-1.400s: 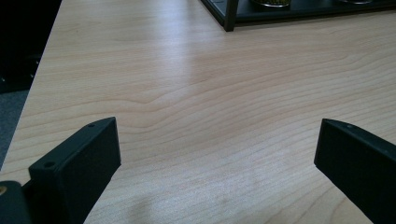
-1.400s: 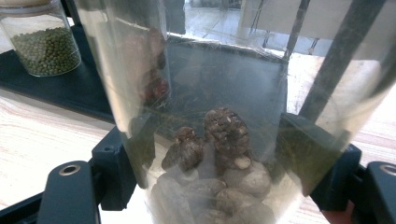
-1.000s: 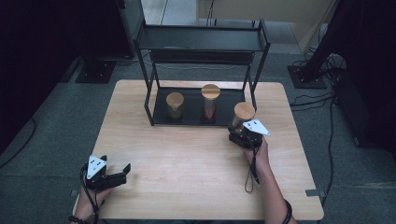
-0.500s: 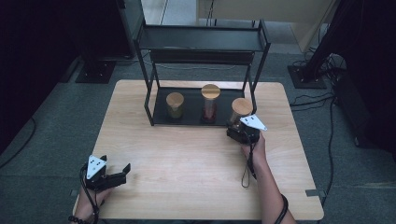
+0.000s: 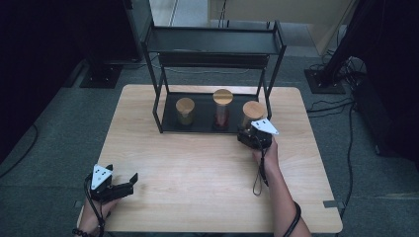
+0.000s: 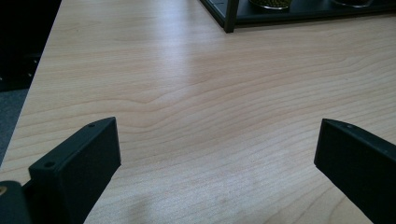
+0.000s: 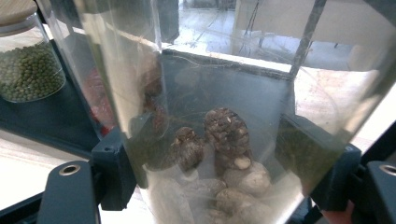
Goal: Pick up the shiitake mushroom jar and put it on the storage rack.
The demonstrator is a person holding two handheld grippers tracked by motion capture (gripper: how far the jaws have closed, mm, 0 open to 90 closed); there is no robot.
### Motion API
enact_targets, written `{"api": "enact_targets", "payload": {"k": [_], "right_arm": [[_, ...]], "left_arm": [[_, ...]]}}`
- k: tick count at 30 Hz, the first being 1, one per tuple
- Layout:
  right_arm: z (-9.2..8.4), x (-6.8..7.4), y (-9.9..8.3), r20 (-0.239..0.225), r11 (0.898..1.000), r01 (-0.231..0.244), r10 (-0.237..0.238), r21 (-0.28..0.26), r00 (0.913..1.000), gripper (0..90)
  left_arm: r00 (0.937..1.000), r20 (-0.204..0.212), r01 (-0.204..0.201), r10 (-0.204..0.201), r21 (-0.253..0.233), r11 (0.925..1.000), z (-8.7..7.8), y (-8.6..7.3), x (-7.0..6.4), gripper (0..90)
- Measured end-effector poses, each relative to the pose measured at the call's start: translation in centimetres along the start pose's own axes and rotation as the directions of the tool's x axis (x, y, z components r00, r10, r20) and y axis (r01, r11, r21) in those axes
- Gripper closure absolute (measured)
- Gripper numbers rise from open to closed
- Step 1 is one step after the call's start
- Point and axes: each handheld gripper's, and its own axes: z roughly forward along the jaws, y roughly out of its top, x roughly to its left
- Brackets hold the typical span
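The right gripper (image 5: pixel 251 133) is clamped on the glass jar (image 7: pixel 219 140) of dried mushrooms at the right end of the rack's (image 5: pixel 207 129) lower shelf, steadying it there, while the left gripper (image 5: pixel 129 181), jaws spread and empty, idles at the table's (image 5: pixel 197 163) near-left corner.

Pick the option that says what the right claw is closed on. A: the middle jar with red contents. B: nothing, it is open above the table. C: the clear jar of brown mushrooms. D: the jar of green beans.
C: in the right gripper view the right claw has a jaw pressed on each side of the clear jar of brown mushrooms.
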Motion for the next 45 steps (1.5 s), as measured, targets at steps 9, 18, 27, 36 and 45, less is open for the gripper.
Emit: {"api": "enact_targets", "payload": {"k": [9, 18, 27, 36, 45], "right_arm": [[1.0, 0.3, 0.0, 0.013, 1.0, 0.002, -0.002, 0.008, 0.9999, 24.8], [1.7, 0.3, 0.3, 0.027, 1.0, -0.005, 0.005, 0.007, 0.9996, 24.7], [2.6, 0.3, 0.7, 0.045, 1.0, -0.013, 0.012, 0.006, 0.9989, 24.8], [3.0, 0.6, 0.7, 0.079, 1.0, -0.027, 0.027, -0.003, 0.9965, 24.7], [3.5, 1.1, 0.8, 0.136, 0.998, -0.067, 0.068, -0.012, 0.9885, 24.8]], "left_arm": [[1.0, -0.001, 0.005, -0.005, -0.003, 1.0, 0.0, 0.0, 0.0, 0.4], [1.0, 0.0, 0.003, -0.003, -0.002, 1.0, -0.1, 0.0, 0.0, 0.4], [1.0, 0.002, 0.003, -0.003, -0.002, 1.0, -0.1, 0.0, 0.0, 0.4], [1.0, 0.001, 0.001, -0.001, -0.002, 1.0, -0.1, 0.0, 0.0, 0.5], [1.0, 0.004, 0.0, 0.0, -0.002, 1.0, -0.1, -0.1, 0.0, 0.4]]}}
